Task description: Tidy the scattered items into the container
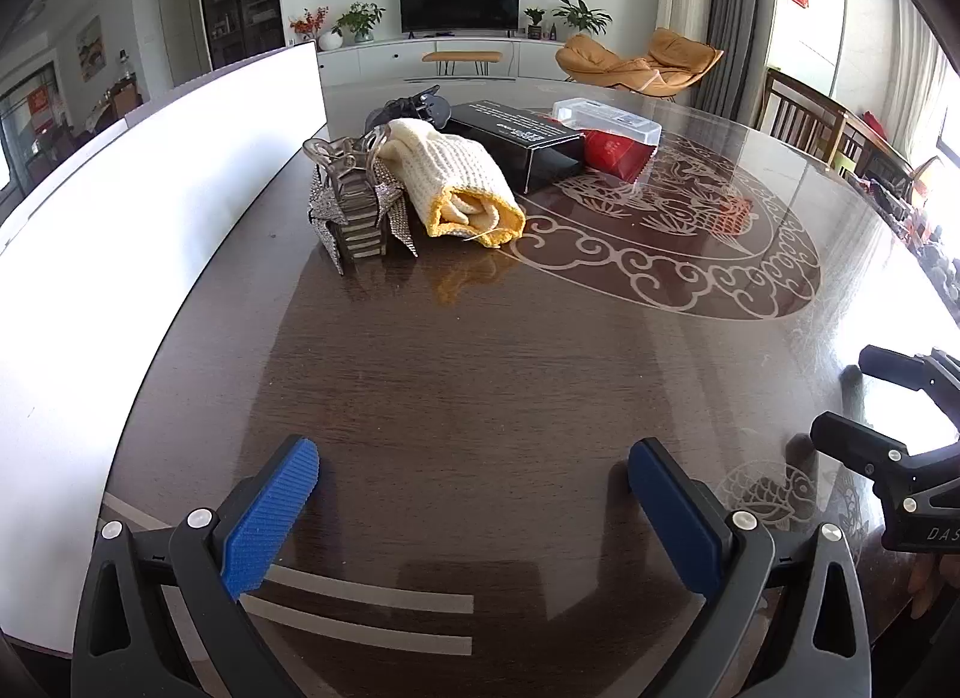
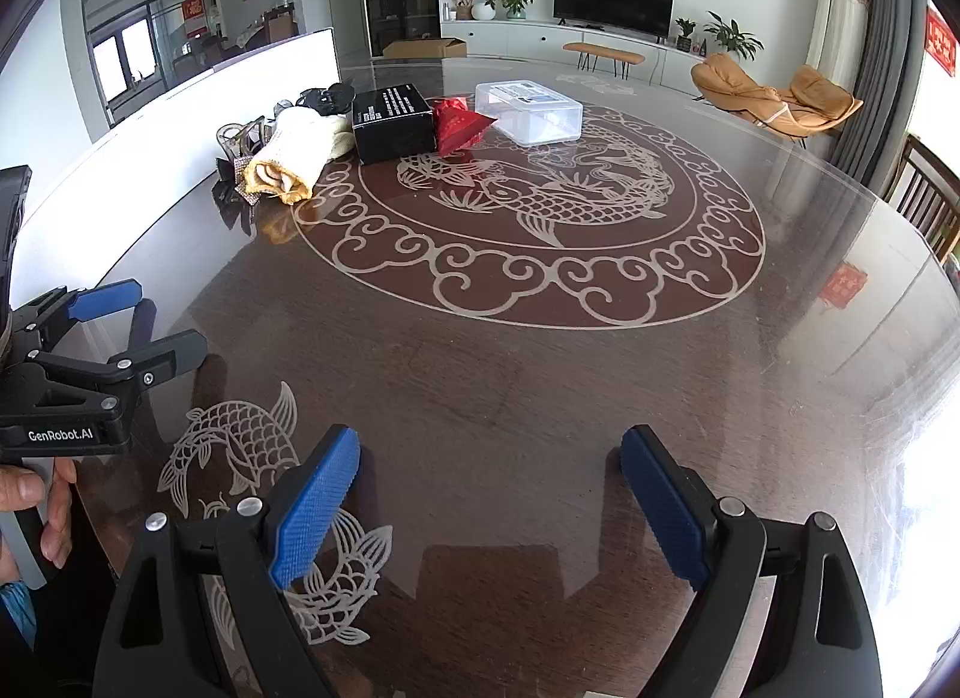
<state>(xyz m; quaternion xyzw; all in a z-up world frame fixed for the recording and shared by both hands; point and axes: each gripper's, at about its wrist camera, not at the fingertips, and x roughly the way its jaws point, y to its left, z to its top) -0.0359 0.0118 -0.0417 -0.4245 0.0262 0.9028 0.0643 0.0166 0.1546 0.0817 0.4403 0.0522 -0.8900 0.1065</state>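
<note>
On the far side of the dark round table lie several items: a silver rhinestone hair clip [image 1: 354, 206], a cream and yellow knitted cloth [image 1: 456, 182] [image 2: 294, 158], a black hair clip [image 1: 414, 105] [image 2: 327, 96], a black box [image 1: 516, 140] [image 2: 393, 122], a red packet [image 1: 615, 155] [image 2: 459, 122] and a clear plastic container [image 1: 606, 119] [image 2: 531, 110]. My left gripper [image 1: 474, 482] is open and empty over the near table; it also shows in the right wrist view [image 2: 156, 320]. My right gripper [image 2: 489, 476] is open and empty; it also shows in the left wrist view [image 1: 852, 398].
A white board [image 1: 150, 218] stands along the table's left edge. The table top [image 2: 540, 386] is glossy with a fish and cloud inlay. Wooden chairs [image 1: 804, 116] stand at the right. A TV, plants and an orange lounge chair are far behind.
</note>
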